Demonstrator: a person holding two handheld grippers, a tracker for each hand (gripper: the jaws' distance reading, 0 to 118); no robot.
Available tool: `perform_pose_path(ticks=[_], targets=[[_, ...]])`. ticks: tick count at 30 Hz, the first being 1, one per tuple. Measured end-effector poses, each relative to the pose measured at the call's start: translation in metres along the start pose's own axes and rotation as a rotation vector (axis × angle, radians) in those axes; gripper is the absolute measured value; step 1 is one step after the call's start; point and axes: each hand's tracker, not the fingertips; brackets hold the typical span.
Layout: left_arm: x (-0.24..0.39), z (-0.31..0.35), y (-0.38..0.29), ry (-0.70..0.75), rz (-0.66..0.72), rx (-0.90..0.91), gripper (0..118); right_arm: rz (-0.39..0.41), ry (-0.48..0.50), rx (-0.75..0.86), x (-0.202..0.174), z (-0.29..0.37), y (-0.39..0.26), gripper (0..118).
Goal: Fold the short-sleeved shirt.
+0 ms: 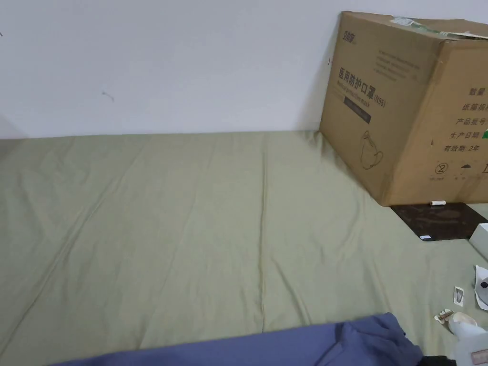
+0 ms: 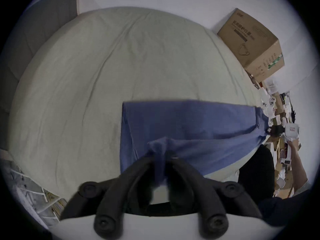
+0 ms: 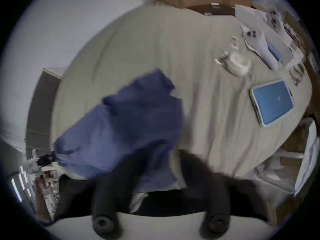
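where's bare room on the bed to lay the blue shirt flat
Free: the wide green sheet between the wall, the cardboard box and the blue shirt. Crowded: the right edge, with the tape roll, tablet and white controller.

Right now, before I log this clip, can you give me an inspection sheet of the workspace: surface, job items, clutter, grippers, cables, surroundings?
Surface: pale green creased bed sheet, mostly bare.
Job's things: blue short-sleeved cotton shirt, stretched between both grippers at the near edge.
Clutter: large brown cardboard box against the wall; dark flat mat below it; roll of white tape; blue-screened tablet; white handheld controller.
Grippers: left gripper shut on the shirt; right gripper gripping the shirt's other end, seen small.
Cables: nothing seen.
Surroundings: plain white wall; piled boxes and papers beside the bed, blurred.
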Motion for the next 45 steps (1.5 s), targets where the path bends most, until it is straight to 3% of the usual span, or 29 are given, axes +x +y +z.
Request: perform_pose_path(ticks=[1,2,6,10,14,15,16,17,18,19,25,29,30,33,34,36,41,45], targets=[[0.001,0.0,-0.001,0.016,0.01,-0.005,82,0.003,-0.049,-0.005,0.0,-0.002,-0.001,105],[0.001,0.001,-0.002,0.021,0.004,0.002,100,0.016,-0.054,0.022,0.0,0.001,-0.002,105],[0.012,0.024,-0.002,0.019,0.008,0.111,99,0.014,-0.051,0.102,-0.007,0.024,0.001,105],[0.026,0.045,0.005,-0.106,0.086,0.218,100,0.09,0.037,0.203,-0.04,0.049,-0.003,105],[0.055,0.065,0.008,-0.056,0.002,0.313,99,0.18,0.109,0.247,-0.085,0.062,-0.012,103],[0.061,0.069,0.008,-0.039,-0.038,0.325,96,0.203,0.122,0.279,-0.099,0.065,-0.018,97],[0.065,0.073,0.008,-0.037,-0.067,0.33,82,0.23,0.143,0.313,-0.107,0.068,-0.02,69],[0.069,0.075,0.007,-0.026,-0.081,0.333,60,0.262,0.156,0.349,-0.115,0.071,-0.022,31],[0.071,0.076,0.007,-0.015,-0.082,0.336,30,0.287,0.144,0.385,-0.124,0.072,-0.024,0],[0.073,0.076,0.005,-0.012,-0.086,0.339,0,0.296,0.13,0.402,-0.136,0.076,-0.029,0],[0.03,0.07,0.005,-0.034,-0.009,0.326,0,0.309,0.205,0.42,-0.152,0.084,-0.023,0],[-0.044,0.047,0.01,-0.188,0.118,0.237,1,0.305,0.196,0.413,-0.15,0.087,-0.021,0],[-0.059,0.042,0.005,-0.26,0.15,0.242,8,0.298,0.192,0.41,-0.147,0.087,-0.02,0],[-0.104,0.016,-0.008,-0.454,0.315,0.241,95,0.249,0.195,0.383,-0.138,0.081,-0.02,0],[-0.107,0.009,-0.013,-0.482,0.355,0.219,117,0.232,0.197,0.373,-0.135,0.079,-0.02,0],[-0.122,-0.008,-0.02,-0.502,0.392,0.224,118,0.216,0.187,0.365,-0.138,0.077,-0.027,0],[-0.131,-0.054,-0.025,-0.594,0.458,0.149,118,0.26,0.126,0.355,-0.146,0.078,-0.037,0],[-0.117,-0.091,-0.02,-0.925,0.487,0.056,118,0.265,0.083,0.351,-0.152,0.08,-0.034,0]])
